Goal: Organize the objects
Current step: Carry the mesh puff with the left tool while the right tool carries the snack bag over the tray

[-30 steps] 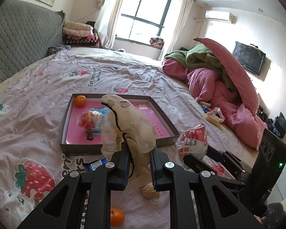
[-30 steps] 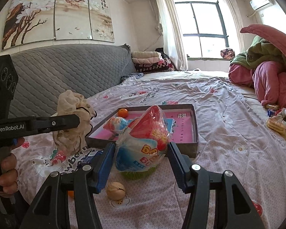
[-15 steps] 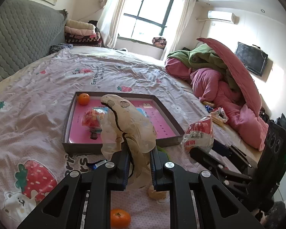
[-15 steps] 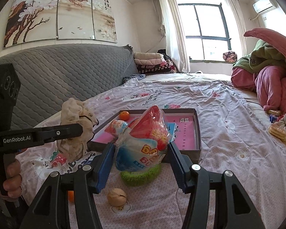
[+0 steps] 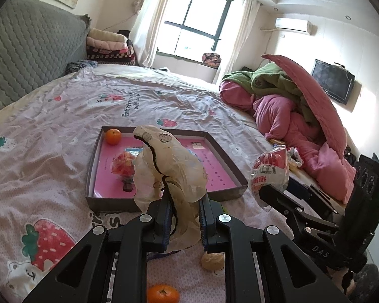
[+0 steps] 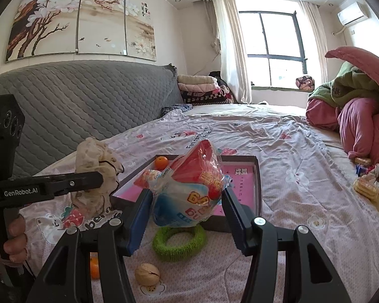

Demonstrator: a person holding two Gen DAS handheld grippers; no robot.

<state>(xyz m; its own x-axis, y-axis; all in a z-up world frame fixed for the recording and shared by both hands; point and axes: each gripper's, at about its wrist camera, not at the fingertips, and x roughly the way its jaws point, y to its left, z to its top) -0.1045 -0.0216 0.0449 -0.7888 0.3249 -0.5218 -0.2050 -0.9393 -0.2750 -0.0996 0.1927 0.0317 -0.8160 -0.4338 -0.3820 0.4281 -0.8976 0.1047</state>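
My left gripper (image 5: 184, 210) is shut on a crumpled beige cloth with a black trim (image 5: 170, 166), held upright above the bed in front of the tray. The same cloth (image 6: 94, 176) shows at the left of the right wrist view. My right gripper (image 6: 187, 202) is shut on a puffy red, white and blue snack bag (image 6: 192, 189), also seen at the right of the left wrist view as the snack bag (image 5: 270, 171). A shallow brown tray with a pink floor (image 5: 217, 169) holds an orange (image 5: 113, 136) and a small wrapped snack (image 5: 122, 166).
On the sheet near me lie a green knitted ring (image 6: 179, 242), a walnut (image 6: 147, 274), and another orange (image 5: 163, 293). Pink and green bedding (image 5: 290, 111) is piled at the right, with snack packets (image 6: 369, 184) beside it. A grey quilted headboard (image 6: 83, 101) lines the left.
Both grippers have drifted slightly, so the tray sits a little farther off and the green ring has come into view under the snack bag. Both grips are unchanged.
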